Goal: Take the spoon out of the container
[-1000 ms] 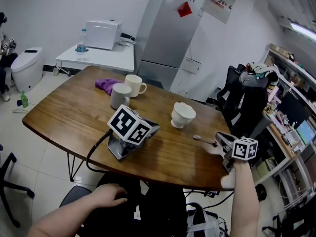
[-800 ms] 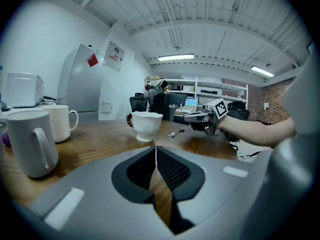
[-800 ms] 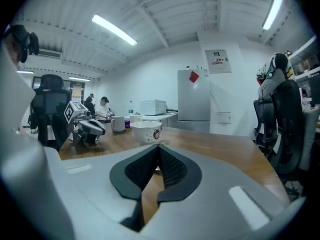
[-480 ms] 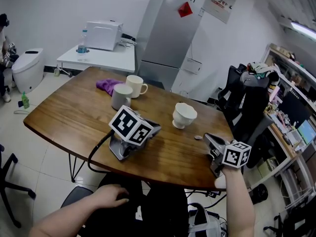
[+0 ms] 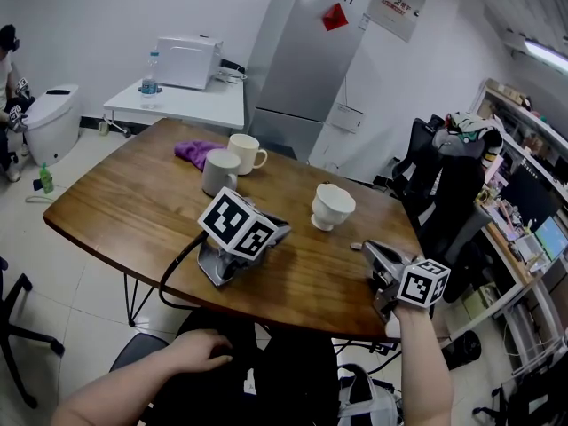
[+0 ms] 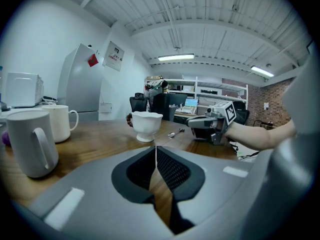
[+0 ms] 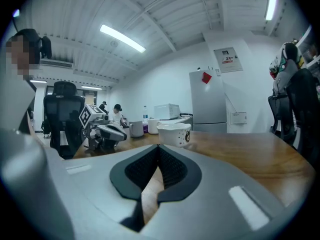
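A metal spoon (image 5: 356, 247) lies on the wooden table (image 5: 133, 202), to the right of the white footed cup (image 5: 332, 207); only its bowl end shows in the head view. It also shows as spoon (image 6: 176, 132) beside the cup (image 6: 146, 125). My right gripper (image 5: 371, 252), held in a hand, hovers just over the spoon's handle end. Its jaws are shut with nothing between them (image 7: 159, 146). My left gripper (image 5: 277, 231) rests on the table with no hand on it, jaws shut and empty (image 6: 156, 149). The left hand lies in the lap.
Two mugs (image 5: 219, 172) (image 5: 243, 153) and a purple cloth (image 5: 193, 152) sit at the table's far left. An office chair (image 5: 444, 185) stands just past the table's right edge. A fridge (image 5: 302, 60) and a white side table (image 5: 177, 100) stand behind.
My right gripper has pulled back a little toward the table's front edge and its jaws have closed. The spoon stays on the table. The left gripper has not moved.
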Available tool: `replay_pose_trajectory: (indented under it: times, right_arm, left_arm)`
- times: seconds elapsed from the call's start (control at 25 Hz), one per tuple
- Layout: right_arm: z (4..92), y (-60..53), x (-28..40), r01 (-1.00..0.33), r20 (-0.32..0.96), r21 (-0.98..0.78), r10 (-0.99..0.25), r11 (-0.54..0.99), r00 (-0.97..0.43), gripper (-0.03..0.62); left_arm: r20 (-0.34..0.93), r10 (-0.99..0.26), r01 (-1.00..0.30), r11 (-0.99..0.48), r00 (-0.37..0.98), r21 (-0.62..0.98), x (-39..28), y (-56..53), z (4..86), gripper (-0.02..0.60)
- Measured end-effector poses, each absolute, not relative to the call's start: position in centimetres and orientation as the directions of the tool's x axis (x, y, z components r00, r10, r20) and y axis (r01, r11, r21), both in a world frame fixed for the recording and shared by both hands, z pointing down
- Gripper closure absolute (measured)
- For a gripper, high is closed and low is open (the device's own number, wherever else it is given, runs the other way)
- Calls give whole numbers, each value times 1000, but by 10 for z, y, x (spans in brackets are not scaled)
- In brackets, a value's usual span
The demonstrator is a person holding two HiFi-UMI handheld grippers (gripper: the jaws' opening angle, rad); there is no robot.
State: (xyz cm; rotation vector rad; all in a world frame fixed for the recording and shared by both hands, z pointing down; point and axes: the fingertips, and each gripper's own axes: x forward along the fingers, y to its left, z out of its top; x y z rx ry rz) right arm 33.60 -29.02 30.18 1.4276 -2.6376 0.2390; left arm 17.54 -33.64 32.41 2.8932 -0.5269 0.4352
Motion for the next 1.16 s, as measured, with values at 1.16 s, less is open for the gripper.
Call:
replay_pose_trajectory:
  times: [1.16]
  right_arm:
    - [299, -289, 335, -834, 188, -69, -814, 548, -550, 592]
  left_arm:
    - [307, -319, -370, -921, 897, 120, 175, -335, 324, 569]
